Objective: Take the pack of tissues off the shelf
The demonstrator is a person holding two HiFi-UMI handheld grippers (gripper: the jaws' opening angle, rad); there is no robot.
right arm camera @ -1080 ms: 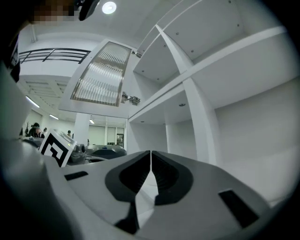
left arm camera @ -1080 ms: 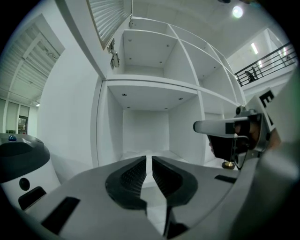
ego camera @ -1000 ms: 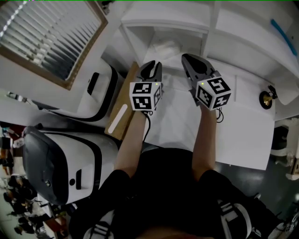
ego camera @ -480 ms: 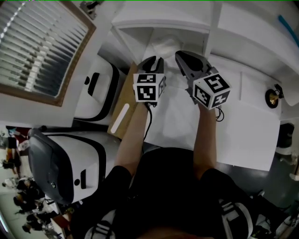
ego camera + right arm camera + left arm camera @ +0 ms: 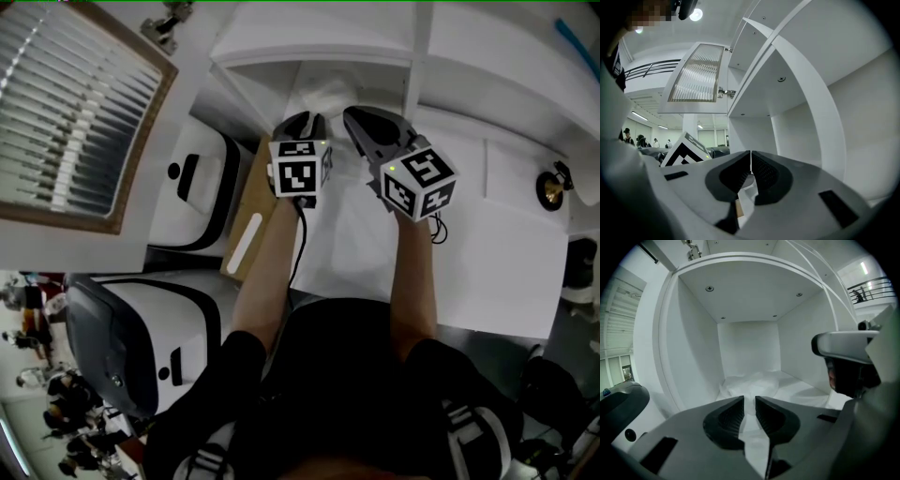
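The pack of tissues [image 5: 326, 92] is a soft white bundle lying on the floor of an open white shelf cubby [image 5: 309, 54]. In the left gripper view the pack of tissues [image 5: 751, 383] sits just beyond the jaws, which stand slightly apart with nothing between them. My left gripper [image 5: 302, 122] is at the cubby's mouth, open by a narrow gap [image 5: 750, 401]. My right gripper [image 5: 354, 118] hovers beside it at the cubby's right edge, shut and holding nothing [image 5: 750, 161]. Its body shows at the right of the left gripper view.
A partition [image 5: 419, 47] divides this cubby from the one to its right. A white counter [image 5: 487, 253] lies below the shelf. White machines [image 5: 202, 197] and a brown board [image 5: 248, 220] stand at the left, a louvred panel [image 5: 75, 103] further left, a brass object [image 5: 553, 187] at the right.
Both grippers have moved forward toward the cubby's opening, and the left one now reaches its mouth. The tissue pack has not moved.
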